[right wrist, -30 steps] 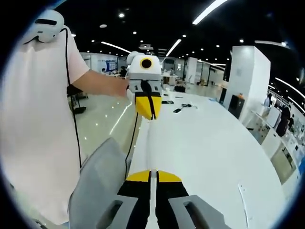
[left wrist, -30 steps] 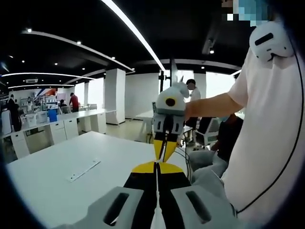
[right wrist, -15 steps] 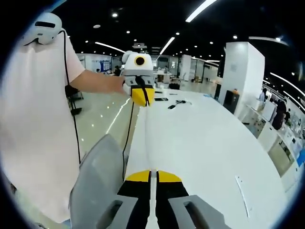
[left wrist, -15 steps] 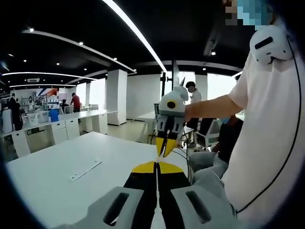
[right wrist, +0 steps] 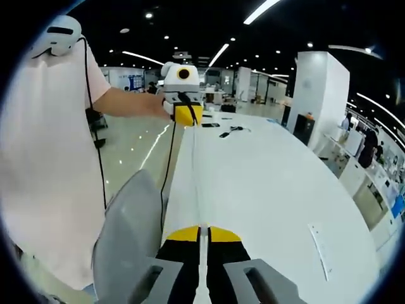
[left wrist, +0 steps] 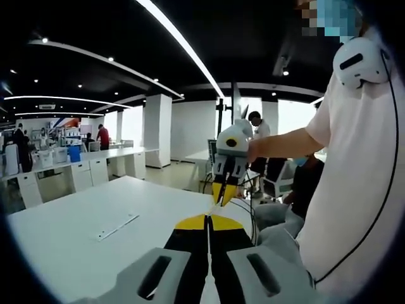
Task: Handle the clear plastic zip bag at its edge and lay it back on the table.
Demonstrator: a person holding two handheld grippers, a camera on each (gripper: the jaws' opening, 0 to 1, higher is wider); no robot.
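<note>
The clear plastic zip bag (left wrist: 115, 227) lies flat on the broad white table (left wrist: 63, 253), well apart from both tongs. At this shallow angle it looks like a narrow pale strip. In the right gripper view the bag (right wrist: 319, 250) rests off to the right, towards the table's far edge.

Nearest in the left gripper view, the left gripper (left wrist: 207, 216) has its black, yellow-tipped jaws clenched together with nothing seen between them. The right gripper (right wrist: 202, 228) is likewise pressed closed and empty.

Just beyond, each tool faces the other in the air above the table's near edge. The right gripper (left wrist: 223, 193) points downward with its yellow tips meeting, and a black cable (left wrist: 250, 218) hangs from it. The left gripper (right wrist: 186, 115) is held in a bare hand. The person in a pale pink T-shirt (left wrist: 354, 190) stands beside the table.

Farther back are white square columns (left wrist: 157, 130), rows of white desks (left wrist: 95, 161) and long ceiling light strips (left wrist: 180, 44).
</note>
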